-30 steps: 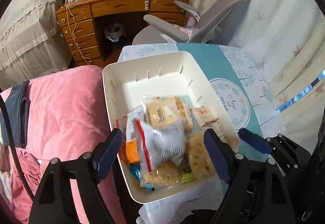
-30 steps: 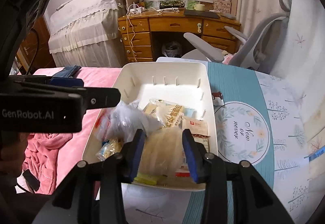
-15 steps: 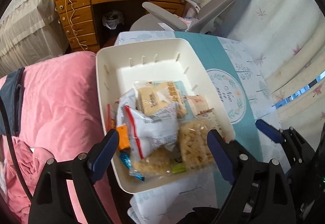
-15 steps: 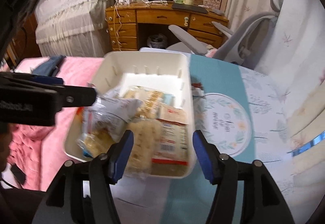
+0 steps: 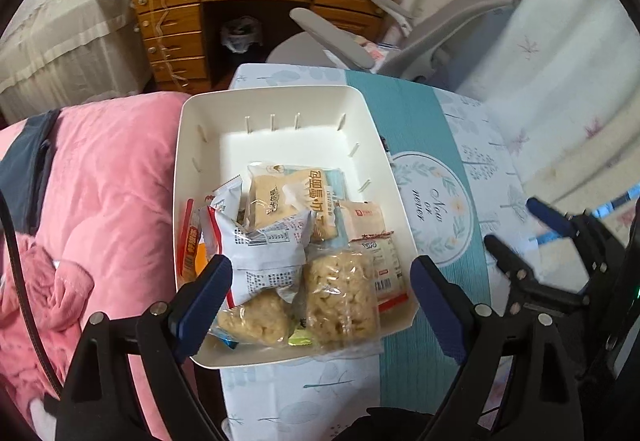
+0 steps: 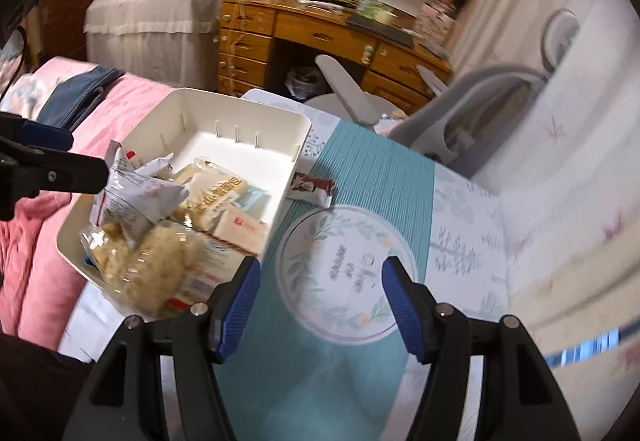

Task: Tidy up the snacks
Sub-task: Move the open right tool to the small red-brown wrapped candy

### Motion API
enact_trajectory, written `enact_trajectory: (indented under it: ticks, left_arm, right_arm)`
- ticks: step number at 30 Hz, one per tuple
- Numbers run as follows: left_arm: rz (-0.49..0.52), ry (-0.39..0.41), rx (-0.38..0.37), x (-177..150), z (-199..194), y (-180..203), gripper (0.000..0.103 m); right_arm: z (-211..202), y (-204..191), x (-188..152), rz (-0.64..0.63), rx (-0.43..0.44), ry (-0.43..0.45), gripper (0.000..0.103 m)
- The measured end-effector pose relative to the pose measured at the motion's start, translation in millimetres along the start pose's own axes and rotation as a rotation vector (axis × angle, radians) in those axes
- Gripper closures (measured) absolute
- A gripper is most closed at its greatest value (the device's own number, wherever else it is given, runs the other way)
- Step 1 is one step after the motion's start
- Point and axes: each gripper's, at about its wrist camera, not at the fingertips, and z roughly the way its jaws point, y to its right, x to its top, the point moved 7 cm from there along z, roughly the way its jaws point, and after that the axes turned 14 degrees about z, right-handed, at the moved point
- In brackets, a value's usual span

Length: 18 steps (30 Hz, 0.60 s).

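Closest to me, my left gripper [image 5: 320, 305] has its fingers spread wide, holding nothing, and it hangs over the near end of the white bin [image 5: 276, 103]. My right gripper [image 6: 320, 305] also has its fingers apart and empty; it sits over the teal cloth [image 6: 372, 181] to the right of the bin, above the round printed emblem [image 6: 344, 273]. That view is blurred, so fine detail there is hard to read.

The bin stands on the desk [image 5: 304, 405], with its left side next to the pink blanket [image 5: 108, 185]. The snacks are heaped in the near half of the bin. Nearest are two clear packs of pale puffed rice cake [image 5: 340, 293], side by side. Just behind them, a white crinkled packet [image 5: 264, 245] lies on top of the heap. At the bin's left wall is an orange packet [image 5: 192, 245], and at its right wall a cream wrapper with red print [image 5: 364, 217]. Further in is a yellow biscuit pack [image 5: 288, 193]. The far half of the bin shows bare white floor.

Outside the bin, just beside its right wall toward the far end, a small dark bar [image 6: 312, 187] lies on the cloth.

Beyond the bin stand a grey office chair [image 5: 432, 37] and a wooden drawer unit [image 5: 176, 25].
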Motion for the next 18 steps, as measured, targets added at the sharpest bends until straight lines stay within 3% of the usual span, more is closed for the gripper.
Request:
enact_trajectory:
  ticks: [7,18]
  left_arm:
    - [-0.081,-0.048,0.092,-2,11,22,0.013]
    - [-0.181,-0.092,0.202,-4,30,57,0.013]
  right_arm:
    - [23,40,30,-0.124,0.083,0.046,0.037]
    - [85,45,67,-0.275,0.292,0.149,0.036]
